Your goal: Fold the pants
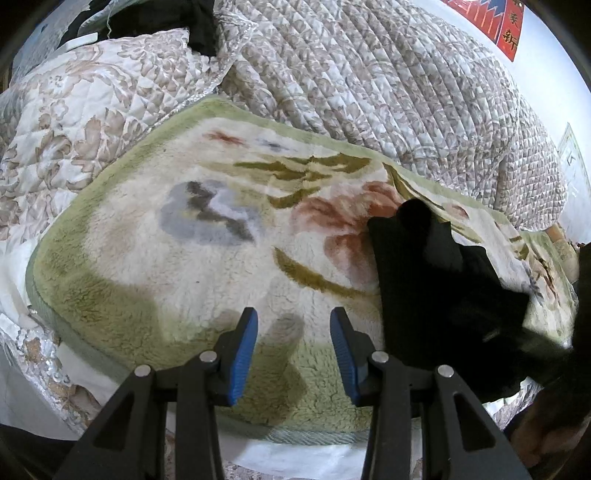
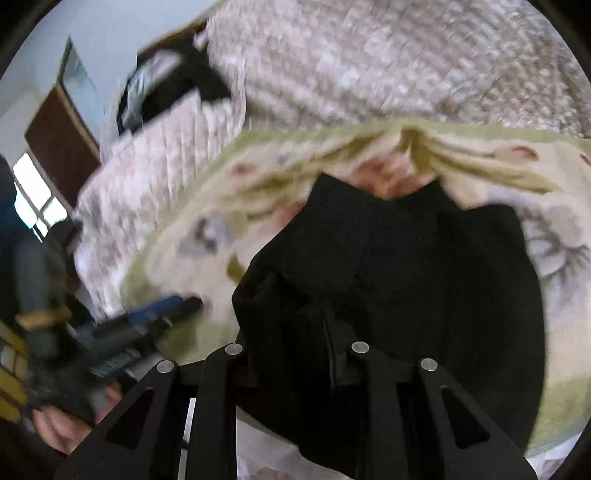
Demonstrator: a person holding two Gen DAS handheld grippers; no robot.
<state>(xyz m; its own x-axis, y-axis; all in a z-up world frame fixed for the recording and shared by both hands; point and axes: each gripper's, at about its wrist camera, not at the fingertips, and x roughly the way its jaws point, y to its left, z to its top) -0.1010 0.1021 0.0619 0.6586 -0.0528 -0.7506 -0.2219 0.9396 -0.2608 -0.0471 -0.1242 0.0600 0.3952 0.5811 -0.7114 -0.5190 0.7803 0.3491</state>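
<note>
Black pants (image 1: 436,295) lie bunched on a fleece blanket (image 1: 184,258) with a flower print, at the right of the left wrist view. My left gripper (image 1: 293,350) is open and empty, hovering over bare blanket left of the pants. In the right wrist view the pants (image 2: 406,266) fill the centre and drape over my right gripper (image 2: 328,332). Its fingertips are buried in the black cloth, so its grip is hidden. The left gripper (image 2: 162,310) shows blurred at the left of this view.
A quilted floral bedspread (image 1: 369,74) is heaped behind the blanket, with a pillow (image 1: 92,110) at the left. Dark clothes (image 1: 166,22) lie at the far left corner. A brown door (image 2: 62,140) and a window (image 2: 33,199) show at the left.
</note>
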